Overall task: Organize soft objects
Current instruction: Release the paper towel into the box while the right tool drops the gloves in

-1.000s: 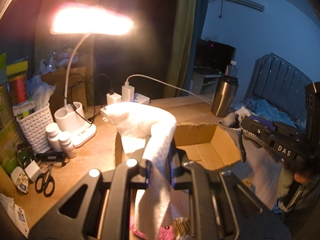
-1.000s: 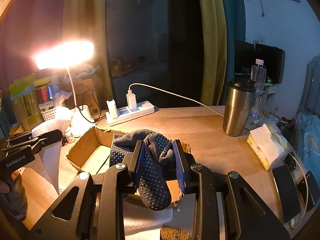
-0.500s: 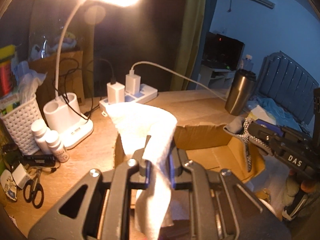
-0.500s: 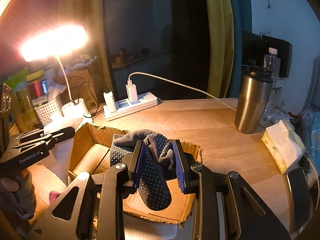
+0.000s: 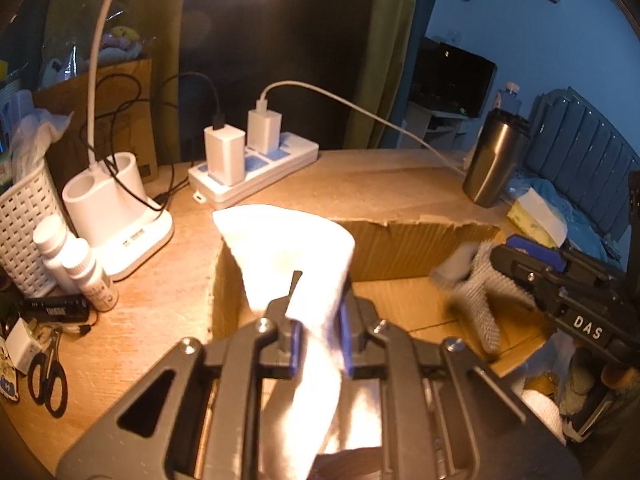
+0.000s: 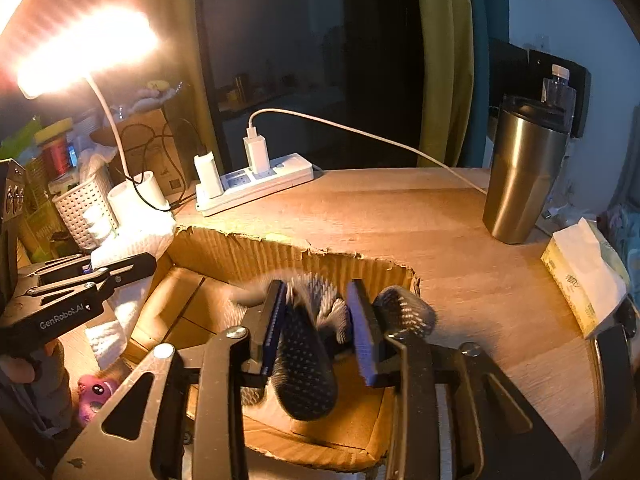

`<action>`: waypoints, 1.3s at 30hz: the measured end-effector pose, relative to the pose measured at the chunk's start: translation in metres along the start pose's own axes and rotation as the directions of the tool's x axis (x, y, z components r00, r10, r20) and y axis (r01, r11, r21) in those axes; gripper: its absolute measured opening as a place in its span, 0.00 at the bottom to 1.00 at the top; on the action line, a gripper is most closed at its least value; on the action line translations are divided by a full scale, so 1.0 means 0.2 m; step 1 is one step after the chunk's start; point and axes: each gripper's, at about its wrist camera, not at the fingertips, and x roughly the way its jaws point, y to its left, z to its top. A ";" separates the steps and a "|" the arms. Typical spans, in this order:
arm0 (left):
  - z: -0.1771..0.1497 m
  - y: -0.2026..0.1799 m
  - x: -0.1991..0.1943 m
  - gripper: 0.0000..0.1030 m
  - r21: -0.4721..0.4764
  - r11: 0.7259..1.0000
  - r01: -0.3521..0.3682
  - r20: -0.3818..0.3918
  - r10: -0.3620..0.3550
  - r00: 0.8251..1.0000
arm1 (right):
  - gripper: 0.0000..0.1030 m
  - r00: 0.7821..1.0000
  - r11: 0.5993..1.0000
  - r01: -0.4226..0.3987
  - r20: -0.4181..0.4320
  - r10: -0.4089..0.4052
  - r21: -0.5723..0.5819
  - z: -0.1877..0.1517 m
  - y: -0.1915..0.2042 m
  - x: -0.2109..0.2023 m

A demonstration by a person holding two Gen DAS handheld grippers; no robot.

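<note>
The right gripper (image 6: 320,320) is opening its jaws over the cardboard box (image 6: 280,248). The dotted glove (image 6: 304,364) between them is slipping loose, so it should drop in. The left gripper (image 5: 318,332) has started to open but pinches the white towel (image 5: 292,248) at the box's edge.

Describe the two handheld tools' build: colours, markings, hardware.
Both are black plastic frames with triangular cutouts, silver screw heads and blue pads on the fingers. Left tool reads "GenRobot.AI" in white on its side, seen from the right wrist. Right tool reads "DAS" in white.
</note>
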 end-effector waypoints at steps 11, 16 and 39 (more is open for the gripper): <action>0.01 -0.03 -0.07 0.68 0.004 1.000 -0.007 0.021 0.007 1.000 | 0.59 0.999 1.000 0.015 0.037 -0.016 0.011 0.01 0.01 -0.11; 0.01 -0.04 -0.16 0.69 0.013 1.000 -0.013 0.053 0.012 0.999 | 0.59 0.998 1.000 0.023 0.062 -0.024 0.010 0.00 0.02 -0.20; -0.12 -0.10 -0.60 0.80 0.007 1.000 -0.018 0.204 0.016 0.979 | 0.69 0.986 0.999 0.032 0.165 -0.027 -0.032 -0.06 0.17 -0.61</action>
